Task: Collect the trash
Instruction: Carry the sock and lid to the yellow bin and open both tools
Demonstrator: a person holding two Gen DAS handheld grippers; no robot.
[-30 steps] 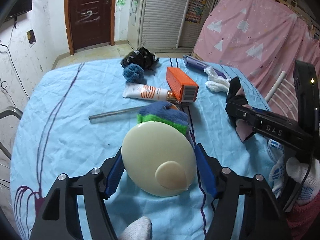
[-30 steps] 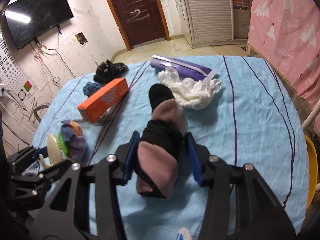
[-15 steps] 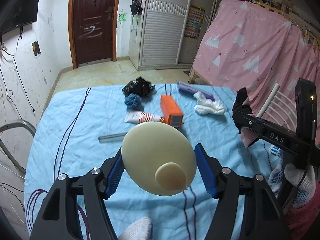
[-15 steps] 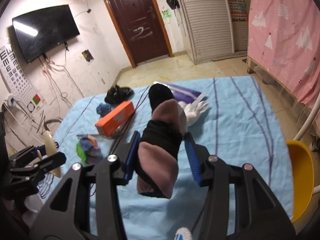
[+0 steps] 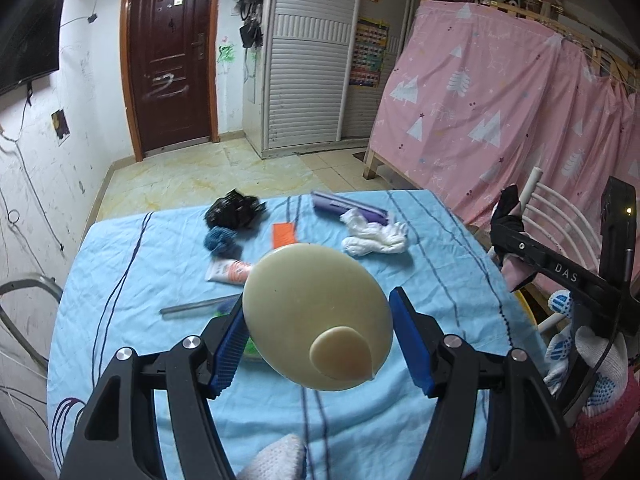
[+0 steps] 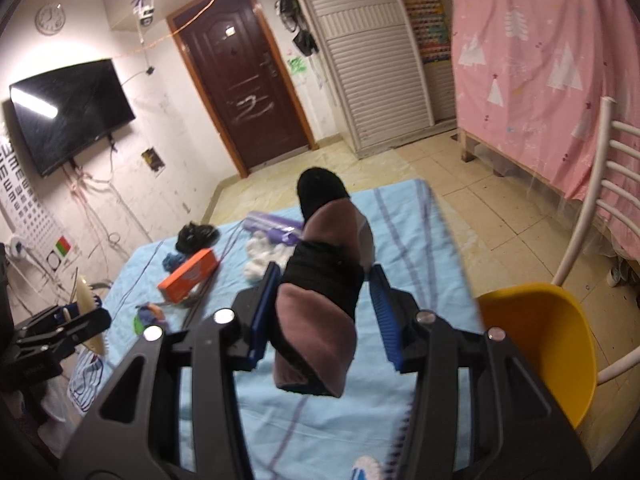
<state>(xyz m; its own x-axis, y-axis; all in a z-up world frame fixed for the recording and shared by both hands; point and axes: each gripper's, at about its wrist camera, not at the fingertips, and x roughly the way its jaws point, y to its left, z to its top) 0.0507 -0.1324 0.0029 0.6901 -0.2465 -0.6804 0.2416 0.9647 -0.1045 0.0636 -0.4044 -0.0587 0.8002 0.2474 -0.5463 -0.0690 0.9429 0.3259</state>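
The left tongs (image 5: 318,344) are clamped on a cream oval bottle (image 5: 316,316), seen bottom-on with its cap toward the camera, the blue pads pressing its two narrow sides. That sideways pinch suits a flattened, slippery shape: the pads bear on the short axis, so the bottle is unlikely to swivel while it is carried clear of the blue-clothed counter (image 5: 132,280).

The right tongs (image 6: 320,312) are clamped on a bundled mauve-and-black sock (image 6: 324,280), gripped at its black middle band so both ends hang free, one drooping toward the lens and the dark toe standing up in the centre of the frame. Soft cloth compresses, which probably explains why these pads stand closer together than the left pair.

Both pieces of trash are thus off the counter and in the air. In the lower right of the right wrist view sits a yellow bin (image 6: 540,336) just beyond the counter's edge, beside a white chair (image 6: 588,200); it looks like the likely destination, and the sock is held near it.

Left lying in the middle of the left wrist view are a black crumpled bag (image 5: 234,212), a blue yarn ball (image 5: 220,239), an orange box (image 5: 283,234), a white-and-orange tube (image 5: 230,271), a purple packet (image 5: 348,209), white crumpled cloth (image 5: 376,236) and a grey rod (image 5: 192,307), so collecting seems only partly done.
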